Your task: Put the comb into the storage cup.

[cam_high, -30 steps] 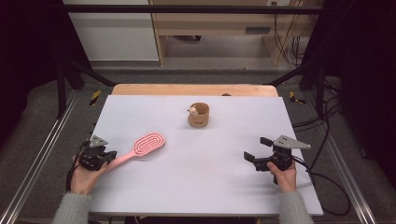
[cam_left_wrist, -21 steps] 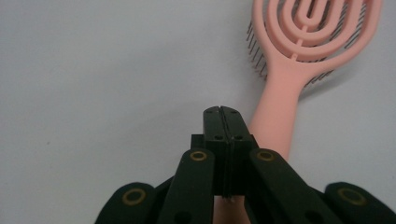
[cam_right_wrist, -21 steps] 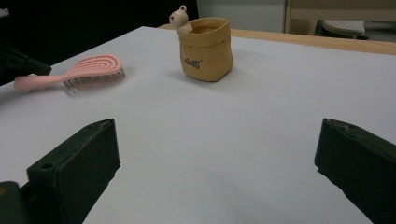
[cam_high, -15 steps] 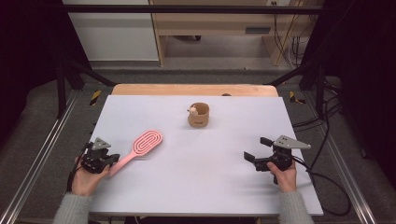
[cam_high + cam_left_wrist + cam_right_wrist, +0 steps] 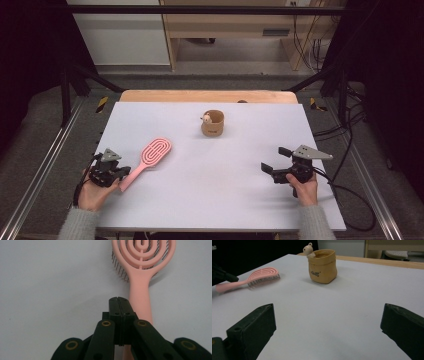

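A salmon-pink hairbrush (image 5: 149, 159) with a pattern of concentric open loops in its head and dark bristles is seen on a pale lilac-white surface (image 5: 210, 200). A tan pouch-shaped cup (image 5: 213, 124) bears small dark lettering and a cream bear figure (image 5: 308, 250) at its rim. Both sets of jaws are black, with brass-coloured rivets.

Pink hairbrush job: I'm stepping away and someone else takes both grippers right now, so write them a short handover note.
Left gripper: jaws shut with nothing between them, lying just beside the pink hairbrush handle, at the table's near left.
Right gripper: jaws wide open, holding nothing, resting at the near right.
Brush lies flat, bristles down, head pointing toward the tan pouch-shaped cup with a small bear figure on its rim, standing upright mid-table toward the far side.
Done: nothing gripped yet.
Left: probably open the left jaws and take the handle.
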A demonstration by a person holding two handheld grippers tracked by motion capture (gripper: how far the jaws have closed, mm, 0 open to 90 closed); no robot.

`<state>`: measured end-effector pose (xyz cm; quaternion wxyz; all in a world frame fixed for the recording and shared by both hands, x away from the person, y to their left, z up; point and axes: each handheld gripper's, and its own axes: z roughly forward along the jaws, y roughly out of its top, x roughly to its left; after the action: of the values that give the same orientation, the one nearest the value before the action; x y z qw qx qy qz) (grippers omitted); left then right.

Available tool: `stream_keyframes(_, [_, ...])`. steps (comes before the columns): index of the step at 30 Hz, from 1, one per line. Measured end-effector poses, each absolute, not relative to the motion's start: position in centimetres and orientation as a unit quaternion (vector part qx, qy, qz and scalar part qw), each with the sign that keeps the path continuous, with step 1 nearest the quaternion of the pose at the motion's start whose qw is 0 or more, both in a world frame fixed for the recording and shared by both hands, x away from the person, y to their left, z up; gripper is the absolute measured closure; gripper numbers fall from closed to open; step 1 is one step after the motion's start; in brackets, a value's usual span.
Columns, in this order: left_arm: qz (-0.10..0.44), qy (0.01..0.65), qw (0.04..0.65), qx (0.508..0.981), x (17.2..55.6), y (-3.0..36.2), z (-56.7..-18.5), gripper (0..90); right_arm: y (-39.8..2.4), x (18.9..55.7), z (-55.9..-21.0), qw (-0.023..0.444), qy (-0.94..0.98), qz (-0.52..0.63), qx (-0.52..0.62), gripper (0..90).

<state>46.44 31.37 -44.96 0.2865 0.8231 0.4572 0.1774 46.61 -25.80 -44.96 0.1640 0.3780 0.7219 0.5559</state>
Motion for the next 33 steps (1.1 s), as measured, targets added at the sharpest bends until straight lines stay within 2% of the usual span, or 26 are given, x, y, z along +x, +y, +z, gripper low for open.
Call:
stream_keyframes(19, [0.183, 0.456, 0.286, 0.823, 46.4, 31.1, -44.8, 89.3, -25.8, 46.6, -45.0, 0.164, 0.722, 0.555, 0.378, 0.3])
stream_keyframes(25, [0.202, 0.467, 0.298, 0.808, 46.4, 31.9, -44.1, 76.8, -25.8, 46.6, -45.0, 0.164, 0.723, 0.555, 0.378, 0.3])
stream_keyframes(33, [0.228, 0.471, 0.333, 0.785, 46.2, 32.5, -43.0, 46.1, -25.8, 46.6, -45.0, 0.164, 0.723, 0.554, 0.378, 0.3])
